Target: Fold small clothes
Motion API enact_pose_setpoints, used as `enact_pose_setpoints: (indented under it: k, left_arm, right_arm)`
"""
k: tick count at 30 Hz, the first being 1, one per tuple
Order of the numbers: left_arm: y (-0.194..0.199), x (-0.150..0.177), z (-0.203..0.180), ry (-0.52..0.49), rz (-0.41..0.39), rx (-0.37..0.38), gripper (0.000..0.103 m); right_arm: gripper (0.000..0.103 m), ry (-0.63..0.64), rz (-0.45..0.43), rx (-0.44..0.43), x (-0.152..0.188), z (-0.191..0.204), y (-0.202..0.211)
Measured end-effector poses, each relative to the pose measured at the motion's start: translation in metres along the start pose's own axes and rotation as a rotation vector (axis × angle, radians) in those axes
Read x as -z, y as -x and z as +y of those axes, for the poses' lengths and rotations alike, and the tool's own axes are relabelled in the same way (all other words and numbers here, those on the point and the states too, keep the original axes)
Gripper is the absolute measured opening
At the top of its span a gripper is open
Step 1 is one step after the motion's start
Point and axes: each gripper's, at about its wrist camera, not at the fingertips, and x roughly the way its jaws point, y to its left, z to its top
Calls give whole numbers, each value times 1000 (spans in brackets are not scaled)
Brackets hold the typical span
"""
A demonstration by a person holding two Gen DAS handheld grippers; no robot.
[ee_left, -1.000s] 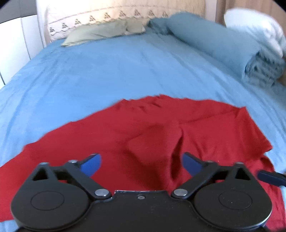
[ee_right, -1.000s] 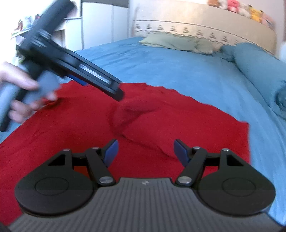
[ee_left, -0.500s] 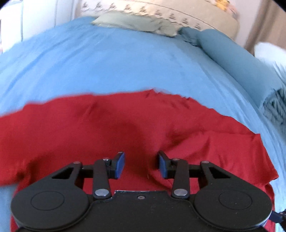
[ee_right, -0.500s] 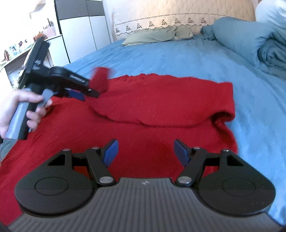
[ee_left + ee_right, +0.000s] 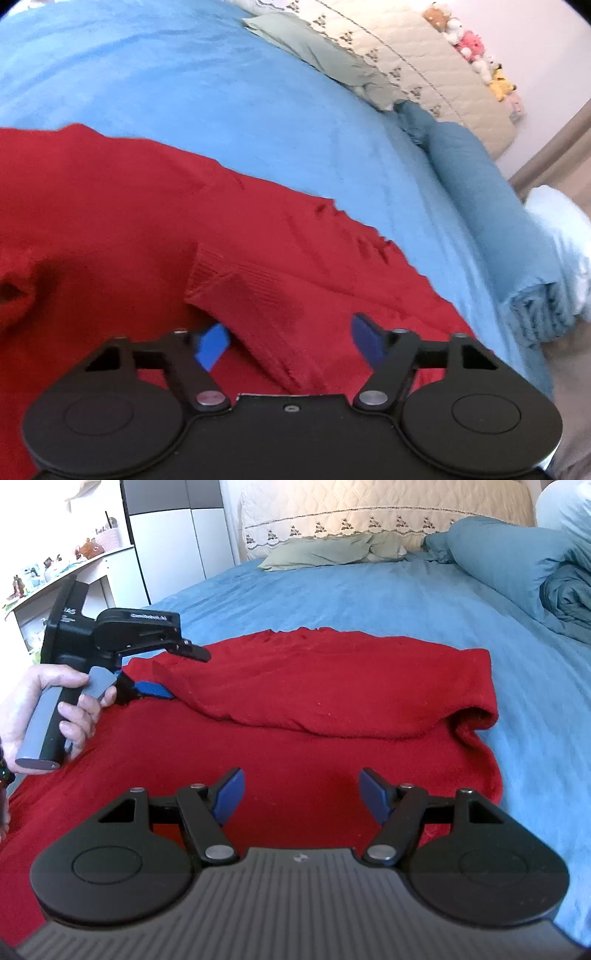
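Here, item by item.

Red garment (image 5: 332, 760): a knit piece spread on the blue bedsheet (image 5: 369, 598). One sleeve (image 5: 317, 686) is folded across the body, its ribbed cuff (image 5: 236, 291) pointing toward the person's left side. The fold forms a rounded roll at the garment's right edge.

Left gripper (image 5: 288, 336): jaws spread wide, nothing clamped. In the left wrist view the ribbed cuff lies in the gap between the blue pads, close against the left pad (image 5: 212, 341) and well apart from the right one. Whether the left pad touches the cuff cannot be told. In the right wrist view this gripper (image 5: 173, 672) sits at the cuff end of the folded sleeve, one black finger above the cloth and one blue pad (image 5: 153, 690) low against the garment body beside the sleeve's edge. The left hand (image 5: 51, 709) wraps its grey handle.

Right gripper (image 5: 301, 794): jaws spread wide, holding nothing. It hangs over the near, flat part of the garment, with only red cloth showing between the pads. The folded sleeve lies beyond the fingertips, apart from them.

Surroundings: green pillow (image 5: 325, 550) at the head of the bed, quilted headboard (image 5: 369, 513) behind it, rolled blue duvet (image 5: 517, 557) along the right side, plush toys (image 5: 469, 40) on top of the headboard, white shelf unit (image 5: 74, 568) to the left.
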Motion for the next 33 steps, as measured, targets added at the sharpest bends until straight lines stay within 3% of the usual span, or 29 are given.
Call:
enact_pose_setpoints:
  k: [1, 3, 5, 9, 13, 20, 23, 25, 26, 27, 29, 33]
  left_arm:
    - [0, 0, -2, -20, 2, -24, 56]
    - [-3, -1, -7, -72, 20, -63, 7]
    - [-1, -5, -5, -81, 5, -46, 7]
    - [23, -20, -3, -97, -101, -10, 7]
    - [43, -29, 8, -129, -221, -55, 7]
    - [32, -18, 55, -66, -184, -102, 7]
    - [31, -16, 61, -50, -179, -92, 13]
    - [33, -17, 61, -45, -172, -95, 32]
    - [35, -19, 60, -32, -177, -86, 55]
    - [41, -19, 62, -19, -196, -78, 69]
    - [53, -18, 65, -15, -240, -80, 71]
    - [74, -15, 71, -54, -240, -84, 71]
  right_arm:
    - [84, 1, 1, 1, 0, 0, 0]
    - [84, 7, 3, 3, -1, 1, 1]
    - [84, 16, 5, 10, -2, 1, 1]
    - [85, 30, 10, 23, -6, 1, 0]
    - [85, 33, 20, 44, -9, 0, -3]
    - [85, 24, 48, 95, -13, -6, -18]
    - [85, 16, 42, 107, -18, -11, -24]
    - [86, 13, 40, 118, -24, -15, -31]
    - [86, 9, 38, 123, -27, -17, -35]
    - [86, 4, 33, 128, -29, -19, -38]
    - [87, -7, 14, 131, -36, -24, -45]
    - [94, -6, -7, 144, -45, -32, -59]
